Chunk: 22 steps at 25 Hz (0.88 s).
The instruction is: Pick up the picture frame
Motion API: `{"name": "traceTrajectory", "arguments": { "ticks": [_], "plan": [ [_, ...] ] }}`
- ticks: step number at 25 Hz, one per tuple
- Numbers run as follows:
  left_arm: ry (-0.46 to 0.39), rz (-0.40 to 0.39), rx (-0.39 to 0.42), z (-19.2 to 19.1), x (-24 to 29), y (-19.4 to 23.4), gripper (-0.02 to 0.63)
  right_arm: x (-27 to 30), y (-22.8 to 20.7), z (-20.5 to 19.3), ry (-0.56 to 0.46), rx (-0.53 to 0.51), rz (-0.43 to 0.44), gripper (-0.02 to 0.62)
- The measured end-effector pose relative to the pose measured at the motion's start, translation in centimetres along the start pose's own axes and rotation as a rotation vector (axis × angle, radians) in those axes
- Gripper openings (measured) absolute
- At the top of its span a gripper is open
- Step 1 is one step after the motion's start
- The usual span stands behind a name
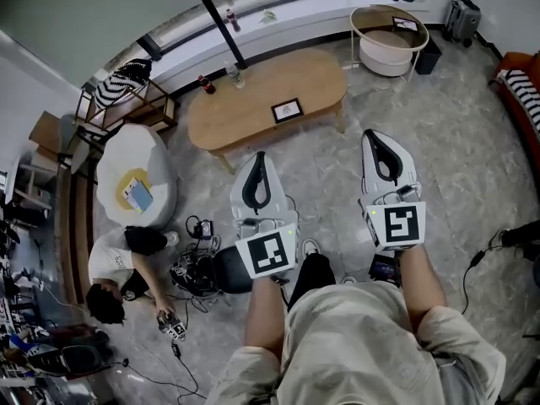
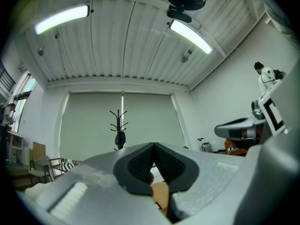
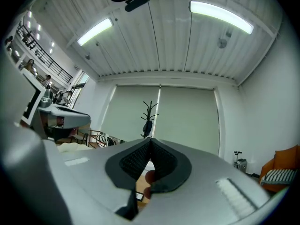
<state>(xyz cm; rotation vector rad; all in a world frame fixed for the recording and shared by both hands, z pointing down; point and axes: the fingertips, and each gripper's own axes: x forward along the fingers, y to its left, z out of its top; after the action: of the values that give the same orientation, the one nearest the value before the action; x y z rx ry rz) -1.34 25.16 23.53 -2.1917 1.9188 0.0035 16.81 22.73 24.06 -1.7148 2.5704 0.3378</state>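
Observation:
The picture frame (image 1: pixel 287 110), small and dark-edged, lies flat on the oval wooden coffee table (image 1: pixel 245 112), toward its right half. In the head view my left gripper (image 1: pixel 260 156) hovers just short of the table's near edge, below and left of the frame. My right gripper (image 1: pixel 372 135) hangs beside the table's right end, right of the frame. Both are shut with nothing between the jaws and touch neither table nor frame. The left gripper view shows its closed pads (image 2: pixel 140 165) aimed at the far wall, with a sliver of table (image 2: pixel 161 193) below. In the right gripper view the right gripper (image 3: pixel 150 141) is likewise shut.
A person (image 1: pixel 114 277) sits on the floor at the lower left beside tangled cables (image 1: pixel 196 270). A white beanbag (image 1: pixel 135 182) stands left of the table. A bottle (image 1: pixel 205 84) and a stand's pole (image 1: pixel 221 24) are at the table's back. A round side table (image 1: pixel 390 32) is at the back right.

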Motion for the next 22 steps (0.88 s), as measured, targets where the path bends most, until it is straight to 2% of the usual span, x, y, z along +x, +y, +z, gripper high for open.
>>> {"name": "traceTrajectory", "arguments": {
  "ticks": [4, 8, 22],
  "plan": [
    [0.006, 0.013, -0.001, -0.8, 2.2, 2.7, 0.003, 3.7, 0.7, 0.4, 0.001, -0.027, -0.002, 0.002],
    [0.001, 0.029, 0.037, -1.6, 4.0, 5.3, 0.003, 6.6, 1.6, 0.2, 0.003, -0.039, -0.014, 0.002],
    [-0.009, 0.056, 0.006, -4.3, 9.3, 14.4, 0.003, 16.5, 7.1, 0.0, 0.000, -0.065, 0.007, 0.002]
  ]
}}
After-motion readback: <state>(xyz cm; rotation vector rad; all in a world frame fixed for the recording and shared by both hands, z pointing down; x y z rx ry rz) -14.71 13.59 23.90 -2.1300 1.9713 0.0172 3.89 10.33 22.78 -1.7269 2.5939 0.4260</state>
